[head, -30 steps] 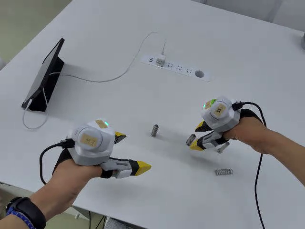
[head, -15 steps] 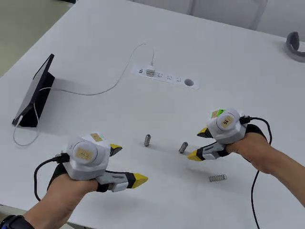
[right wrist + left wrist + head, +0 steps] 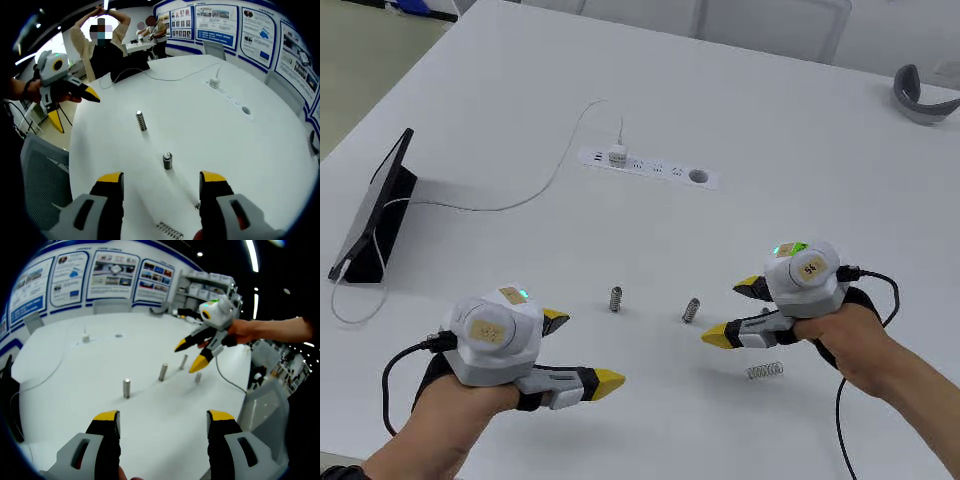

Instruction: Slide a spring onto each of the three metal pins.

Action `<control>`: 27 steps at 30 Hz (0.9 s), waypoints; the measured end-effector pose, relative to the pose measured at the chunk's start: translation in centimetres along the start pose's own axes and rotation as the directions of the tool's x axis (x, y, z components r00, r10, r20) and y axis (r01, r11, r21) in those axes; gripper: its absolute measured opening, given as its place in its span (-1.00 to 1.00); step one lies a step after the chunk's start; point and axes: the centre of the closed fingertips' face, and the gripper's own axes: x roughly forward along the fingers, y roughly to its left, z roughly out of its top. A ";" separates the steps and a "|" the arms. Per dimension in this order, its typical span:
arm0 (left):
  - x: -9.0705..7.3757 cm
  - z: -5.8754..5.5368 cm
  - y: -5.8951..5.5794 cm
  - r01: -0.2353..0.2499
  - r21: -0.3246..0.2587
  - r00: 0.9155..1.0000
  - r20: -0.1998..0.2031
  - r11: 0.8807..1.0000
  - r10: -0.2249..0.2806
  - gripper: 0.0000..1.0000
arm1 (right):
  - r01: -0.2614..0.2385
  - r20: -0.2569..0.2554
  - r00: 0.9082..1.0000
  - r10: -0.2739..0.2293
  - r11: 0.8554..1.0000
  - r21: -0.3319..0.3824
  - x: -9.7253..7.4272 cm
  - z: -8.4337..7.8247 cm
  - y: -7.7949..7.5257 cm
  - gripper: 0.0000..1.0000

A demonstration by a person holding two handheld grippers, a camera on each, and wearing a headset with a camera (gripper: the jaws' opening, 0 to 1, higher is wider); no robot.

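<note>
While left tongs [image 3: 587,348] and right tongs [image 3: 728,312] gape empty, a loose spring [image 3: 765,370] lies at the latter's five o'clock on open table [image 3: 720,100].

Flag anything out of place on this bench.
One loose spring lies flat on the table beside the right gripper, not on a pin, while two upright springs stand nearby. Nothing else stands out.
</note>
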 end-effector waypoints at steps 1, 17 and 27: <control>0.1 0.0 -0.1 0.003 -0.001 1.000 0.000 1.000 -0.003 0.43 | 0.011 0.008 1.000 -0.011 1.000 0.015 -0.1 -0.2 -0.1 0.26; 0.7 0.7 -1.0 0.013 0.013 1.000 0.001 1.000 -0.013 0.44 | 0.087 0.129 0.986 -0.106 0.985 0.147 -3.1 -1.0 -0.7 0.47; 1.3 1.3 -1.4 0.018 0.023 1.000 0.001 1.000 -0.018 0.45 | 0.117 0.144 0.979 -0.146 0.974 0.192 -4.9 -2.3 -1.1 0.52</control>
